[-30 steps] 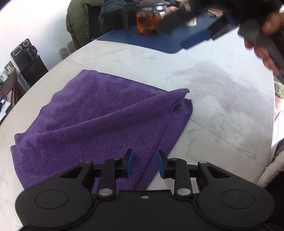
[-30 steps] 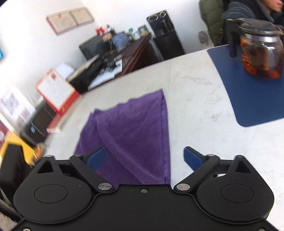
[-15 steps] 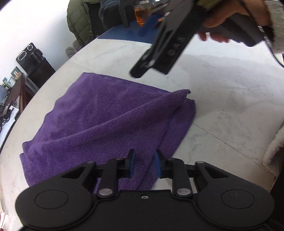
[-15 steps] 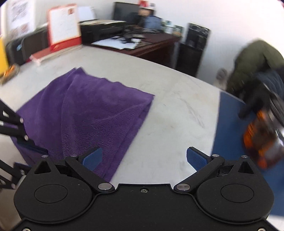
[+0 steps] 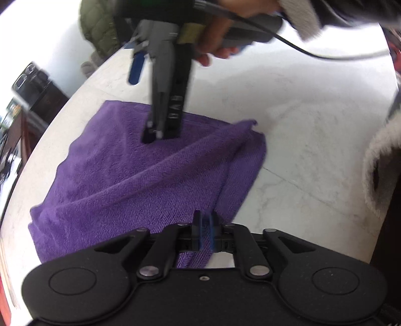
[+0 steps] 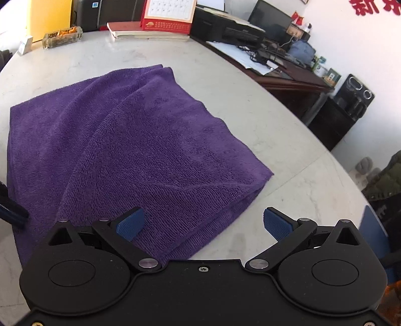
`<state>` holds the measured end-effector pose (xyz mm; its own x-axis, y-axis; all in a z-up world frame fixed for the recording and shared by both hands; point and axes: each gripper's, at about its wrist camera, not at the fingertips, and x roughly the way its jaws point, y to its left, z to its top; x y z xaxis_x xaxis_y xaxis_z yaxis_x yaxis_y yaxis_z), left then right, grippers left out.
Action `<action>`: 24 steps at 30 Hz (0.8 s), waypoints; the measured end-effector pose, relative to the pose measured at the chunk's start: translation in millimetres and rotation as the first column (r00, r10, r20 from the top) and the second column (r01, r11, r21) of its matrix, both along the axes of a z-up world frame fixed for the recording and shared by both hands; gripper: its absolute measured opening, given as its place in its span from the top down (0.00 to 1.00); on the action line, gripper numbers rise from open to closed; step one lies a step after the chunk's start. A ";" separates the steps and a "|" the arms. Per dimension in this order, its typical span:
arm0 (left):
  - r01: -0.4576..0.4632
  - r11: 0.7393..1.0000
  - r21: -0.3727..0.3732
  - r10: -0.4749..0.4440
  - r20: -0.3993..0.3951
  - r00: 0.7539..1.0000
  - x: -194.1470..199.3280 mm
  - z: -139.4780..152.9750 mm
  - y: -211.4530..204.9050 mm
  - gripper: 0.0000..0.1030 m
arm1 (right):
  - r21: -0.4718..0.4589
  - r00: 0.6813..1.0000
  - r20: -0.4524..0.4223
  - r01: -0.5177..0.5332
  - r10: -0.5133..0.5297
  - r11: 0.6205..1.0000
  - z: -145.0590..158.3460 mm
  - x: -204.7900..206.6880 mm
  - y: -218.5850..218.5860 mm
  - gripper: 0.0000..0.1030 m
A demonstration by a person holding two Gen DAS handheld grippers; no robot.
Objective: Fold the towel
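A purple towel (image 5: 150,180) lies loosely folded on the white marble table (image 5: 300,125), with a ridge running across it. My left gripper (image 5: 205,230) is at the towel's near corner, and its jaws are closing with purple cloth pinched between the blue pads. In the right wrist view the towel (image 6: 150,140) fills the middle of the picture. My right gripper (image 6: 203,220) hangs open just above the towel's near edge there, nothing between its pads. In the left wrist view a hand (image 5: 220,47) holds that gripper over the towel's far edge.
A red desk calendar (image 6: 168,15), books and a glass dish (image 6: 62,37) stand at the table's far side. A blue mat (image 6: 373,225) lies at the right. A dark desk with a printer (image 6: 238,30) stands beyond the table edge. A fleece sleeve (image 5: 381,163) is close on the right.
My left jaws have closed onto the towel's near corner. The right gripper has swung round and come in over the towel's far edge, still open.
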<state>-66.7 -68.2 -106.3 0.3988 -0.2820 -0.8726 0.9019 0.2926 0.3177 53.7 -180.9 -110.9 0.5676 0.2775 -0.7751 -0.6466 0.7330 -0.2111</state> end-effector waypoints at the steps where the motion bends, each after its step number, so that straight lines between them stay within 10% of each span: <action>1: 0.026 1.000 0.009 -0.026 0.008 1.000 -0.2 -0.1 -0.1 0.92 | 0.018 1.000 -0.026 0.006 -0.005 1.000 -1.2 4.3 -0.6 0.00; 24: 0.356 0.934 0.006 -0.345 -0.231 0.910 54.1 5.9 4.7 0.65 | 0.114 0.985 -0.164 0.074 -0.055 0.991 -6.0 21.6 -9.5 0.00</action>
